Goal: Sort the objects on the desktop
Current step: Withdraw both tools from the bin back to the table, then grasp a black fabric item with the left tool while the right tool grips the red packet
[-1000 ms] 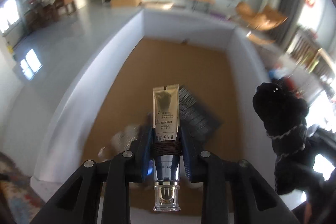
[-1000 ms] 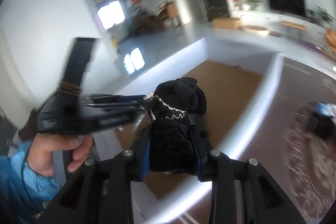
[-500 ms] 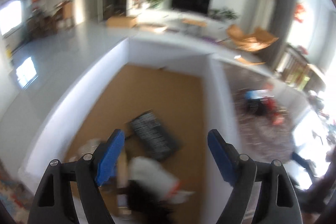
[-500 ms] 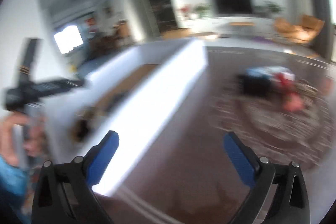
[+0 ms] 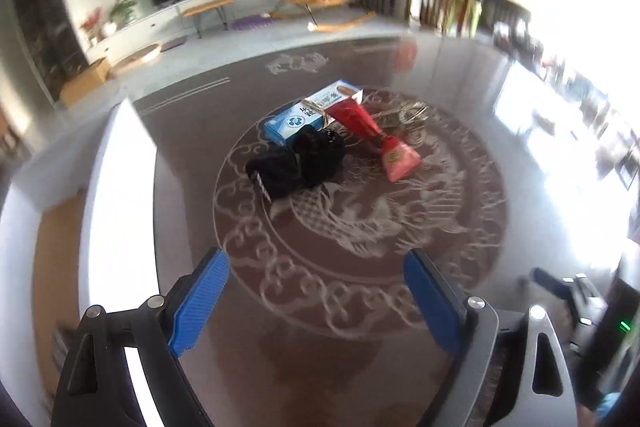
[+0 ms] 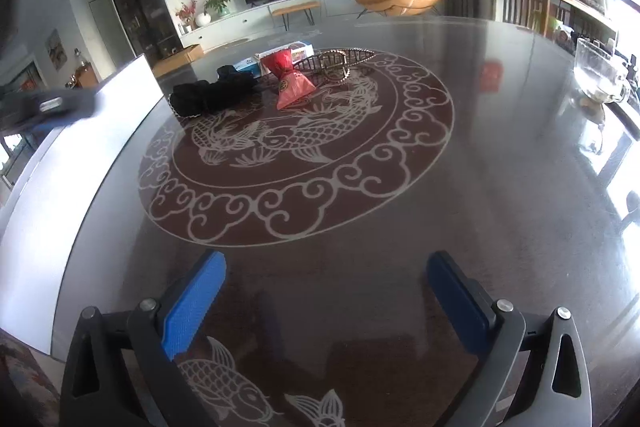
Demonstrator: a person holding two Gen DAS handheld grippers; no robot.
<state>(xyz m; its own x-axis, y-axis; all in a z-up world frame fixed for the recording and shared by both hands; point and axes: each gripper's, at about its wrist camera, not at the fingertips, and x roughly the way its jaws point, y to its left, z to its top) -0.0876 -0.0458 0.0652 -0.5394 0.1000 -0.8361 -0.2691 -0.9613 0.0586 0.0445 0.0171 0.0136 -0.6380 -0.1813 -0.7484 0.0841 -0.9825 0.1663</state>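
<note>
A small pile lies on the dark table with the fish pattern: a black knitted glove (image 5: pixel 296 167) (image 6: pixel 212 95), a blue-and-white box (image 5: pixel 312 115) (image 6: pixel 276 57), a red pouch (image 5: pixel 372 135) (image 6: pixel 292 79) and a gold hair clip (image 5: pixel 404 115) (image 6: pixel 334 65). My left gripper (image 5: pixel 316 267) hovers short of the pile, its jaws opening with nothing between them. The right gripper (image 6: pixel 328 263) is open and empty, further back over the table's near part. The white sorting box (image 5: pixel 120 207) (image 6: pixel 80 147) stands to the left of the pile.
A glass jug (image 6: pixel 596 79) sits at the table's right edge. Blurred at the left edge of the right wrist view is the other gripper (image 6: pixel 48 107). Beyond the table are wooden chairs, a TV unit and an orange lounge chair.
The left gripper let go of a gold tube and the right let go of a black knitted item at the box. Both opened wide and swung right, toward the pile on the table.
</note>
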